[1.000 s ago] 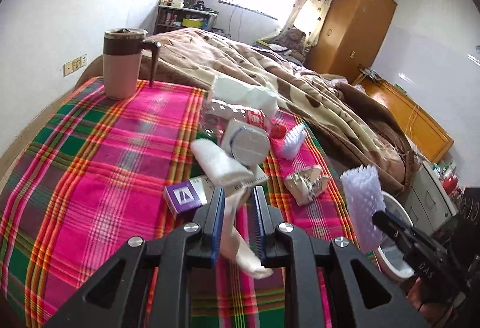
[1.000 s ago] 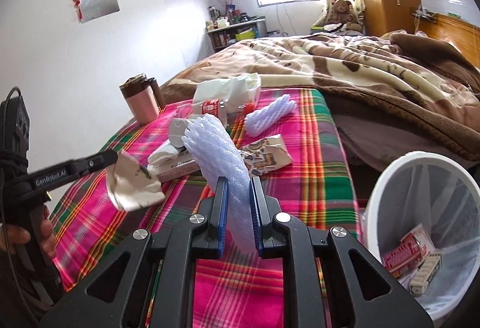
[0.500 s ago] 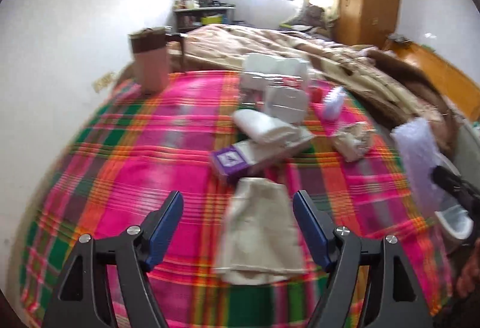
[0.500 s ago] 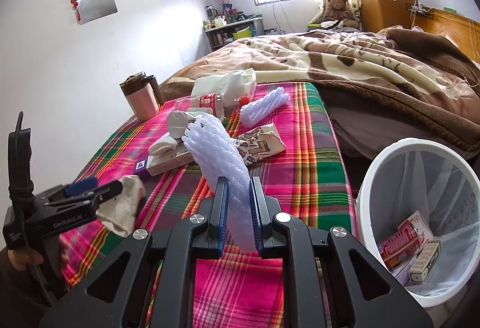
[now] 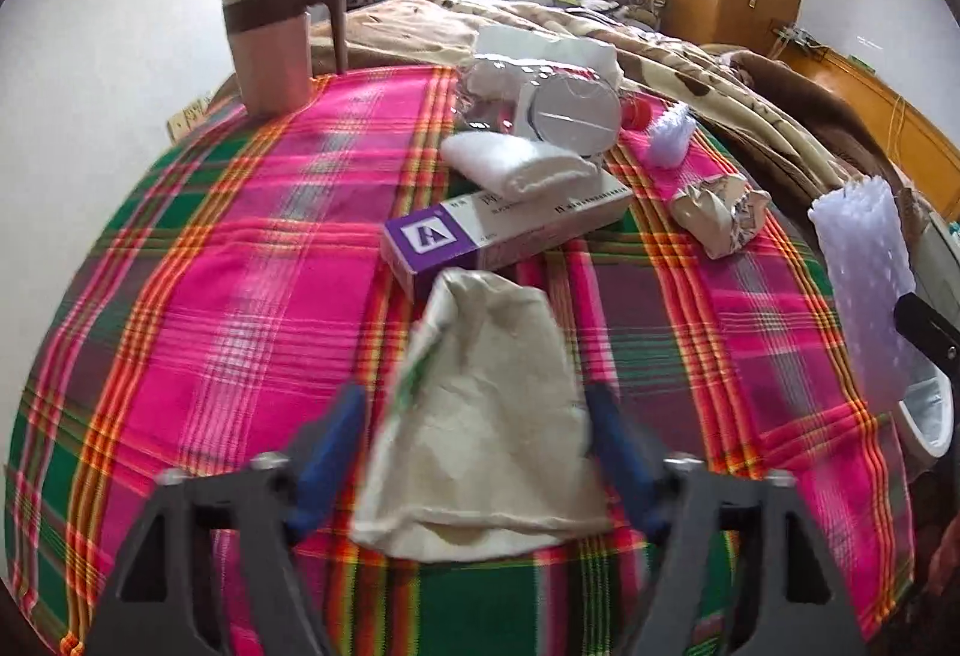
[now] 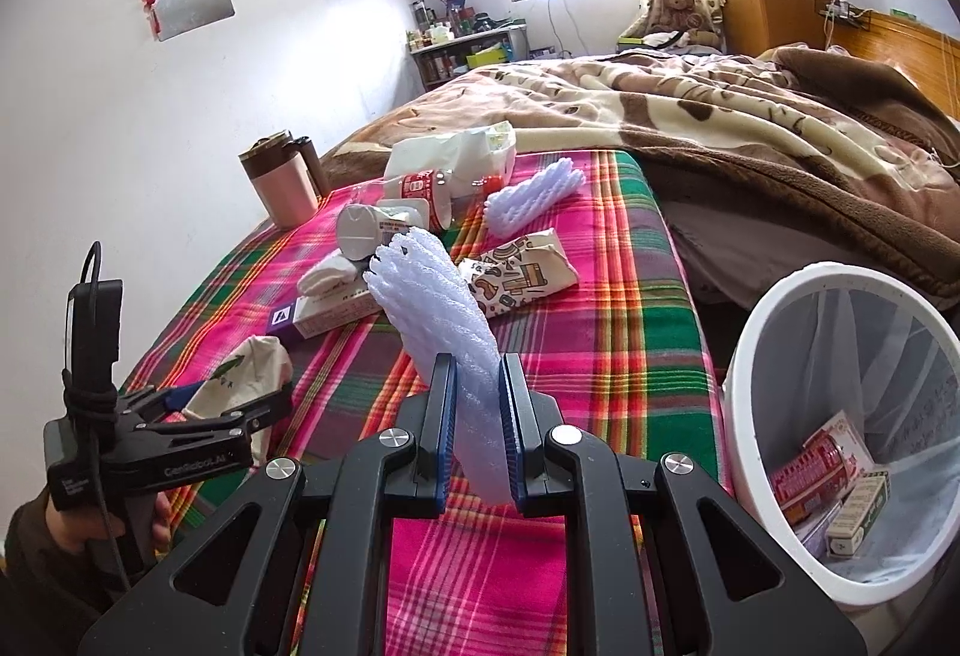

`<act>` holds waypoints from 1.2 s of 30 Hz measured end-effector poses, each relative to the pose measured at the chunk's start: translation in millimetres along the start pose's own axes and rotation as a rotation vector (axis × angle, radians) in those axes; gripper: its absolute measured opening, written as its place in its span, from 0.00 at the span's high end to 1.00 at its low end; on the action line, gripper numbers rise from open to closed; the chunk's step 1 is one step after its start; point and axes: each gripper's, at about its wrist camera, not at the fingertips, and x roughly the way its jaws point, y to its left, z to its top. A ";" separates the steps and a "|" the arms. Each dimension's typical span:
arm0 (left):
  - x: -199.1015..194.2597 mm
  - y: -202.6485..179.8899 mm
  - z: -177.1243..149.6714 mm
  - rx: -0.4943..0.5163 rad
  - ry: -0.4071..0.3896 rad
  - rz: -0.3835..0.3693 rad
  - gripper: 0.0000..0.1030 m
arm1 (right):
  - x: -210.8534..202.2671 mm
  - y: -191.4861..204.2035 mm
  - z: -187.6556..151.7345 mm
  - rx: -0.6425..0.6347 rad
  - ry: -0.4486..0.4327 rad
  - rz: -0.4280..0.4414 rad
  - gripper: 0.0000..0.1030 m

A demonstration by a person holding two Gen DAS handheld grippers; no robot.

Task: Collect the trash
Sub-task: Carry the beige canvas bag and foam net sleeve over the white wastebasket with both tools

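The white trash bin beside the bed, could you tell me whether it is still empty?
No, the white trash bin already holds a red and white carton and another small box at its bottom.

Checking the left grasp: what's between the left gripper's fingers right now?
A crumpled beige paper bag lies on the plaid cloth between the open left gripper fingers; left wrist view shows it.

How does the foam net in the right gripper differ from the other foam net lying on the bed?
The held foam net stands upright, clamped between the right gripper fingers; the other foam net lies flat on the plaid blanket, free of any gripper. The held one sits near the white bin; the lying one rests farther back beside the patterned wrapper. Both are pale lavender mesh sleeves.
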 end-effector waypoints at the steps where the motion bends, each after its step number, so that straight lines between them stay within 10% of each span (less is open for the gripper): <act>1: 0.5 -1.1 0.5 0.001 0.003 -0.006 0.40 | -0.5 -0.9 0.0 0.003 -0.001 -0.001 0.86; 5: -5.5 -6.3 3.3 0.012 -0.016 -0.019 0.53 | -2.9 -4.8 0.4 0.013 -0.006 -0.005 0.85; 36: -51.5 -177.9 47.7 0.259 -0.154 -0.358 0.55 | -73.7 -93.5 10.9 0.142 -0.144 -0.265 0.85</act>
